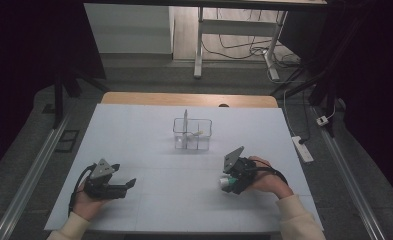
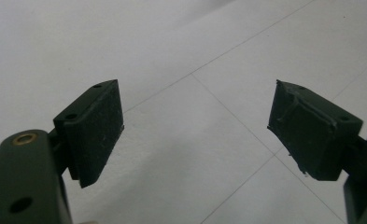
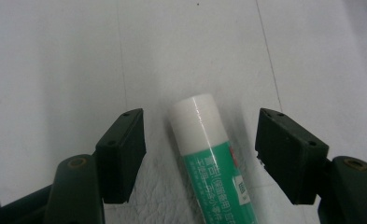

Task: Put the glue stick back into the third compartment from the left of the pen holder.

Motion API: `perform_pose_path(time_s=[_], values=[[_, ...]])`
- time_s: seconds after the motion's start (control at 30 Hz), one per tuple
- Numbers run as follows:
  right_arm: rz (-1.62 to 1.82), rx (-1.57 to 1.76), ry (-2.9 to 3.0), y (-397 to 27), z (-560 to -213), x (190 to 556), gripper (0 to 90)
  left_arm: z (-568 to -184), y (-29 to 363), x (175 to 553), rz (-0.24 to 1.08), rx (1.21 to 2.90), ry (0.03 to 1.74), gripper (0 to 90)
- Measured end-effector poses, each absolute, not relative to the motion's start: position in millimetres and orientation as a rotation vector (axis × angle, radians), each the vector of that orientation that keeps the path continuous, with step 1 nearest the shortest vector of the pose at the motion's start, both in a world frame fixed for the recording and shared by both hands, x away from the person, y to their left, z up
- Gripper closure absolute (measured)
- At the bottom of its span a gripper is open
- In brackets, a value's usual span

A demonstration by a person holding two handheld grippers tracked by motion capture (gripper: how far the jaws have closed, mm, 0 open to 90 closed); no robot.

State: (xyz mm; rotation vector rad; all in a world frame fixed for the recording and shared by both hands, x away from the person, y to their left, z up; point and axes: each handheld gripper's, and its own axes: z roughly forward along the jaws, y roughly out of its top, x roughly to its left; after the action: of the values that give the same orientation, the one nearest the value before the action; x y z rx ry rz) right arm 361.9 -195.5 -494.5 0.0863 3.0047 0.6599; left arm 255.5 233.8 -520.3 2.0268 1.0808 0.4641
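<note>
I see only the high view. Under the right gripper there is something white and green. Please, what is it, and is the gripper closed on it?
Observer: A glue stick, white cap, green body, lying on the table. The right gripper is open around it, jaws apart from it on both sides.
Operator: And the left gripper, does it hold something?
Observer: No. The left gripper is open, with bare table between its jaws.
Operator: Which way does the cap point?
Observer: Away from the right gripper, along its jaws.
</note>
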Motion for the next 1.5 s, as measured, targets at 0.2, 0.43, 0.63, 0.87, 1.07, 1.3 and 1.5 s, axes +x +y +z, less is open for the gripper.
perform_pose_path(time_s=[0.2,0.43,0.63,0.87,1.07,1.3,1.5], values=[[0.612,0.088,3.016,-194.7,-498.2,362.5,37.8,-520.4,233.8,255.7,0.465,2.026,1.081,17.8],[0.590,0.057,3.028,-194.1,-500.2,362.2,50.4,-520.5,233.9,255.6,0.465,2.025,1.081,17.7],[0.594,0.020,3.026,-195.0,-499.3,361.3,61.6,-520.5,232.9,255.6,0.468,2.030,1.079,17.6],[0.593,-0.025,3.021,-195.4,-498.7,359.7,64.5,-520.8,233.2,255.9,0.468,2.031,1.081,17.5],[0.609,-0.001,3.018,-196.6,-495.6,360.4,64.7,-520.8,233.9,255.8,0.469,2.028,1.082,17.5],[0.689,0.047,2.987,-200.8,-489.1,364.1,64.7,-520.8,233.5,255.9,0.469,2.030,1.081,17.5],[0.711,0.081,2.980,-201.8,-485.1,364.3,64.8,-520.7,233.6,255.9,0.470,2.029,1.082,17.6]])
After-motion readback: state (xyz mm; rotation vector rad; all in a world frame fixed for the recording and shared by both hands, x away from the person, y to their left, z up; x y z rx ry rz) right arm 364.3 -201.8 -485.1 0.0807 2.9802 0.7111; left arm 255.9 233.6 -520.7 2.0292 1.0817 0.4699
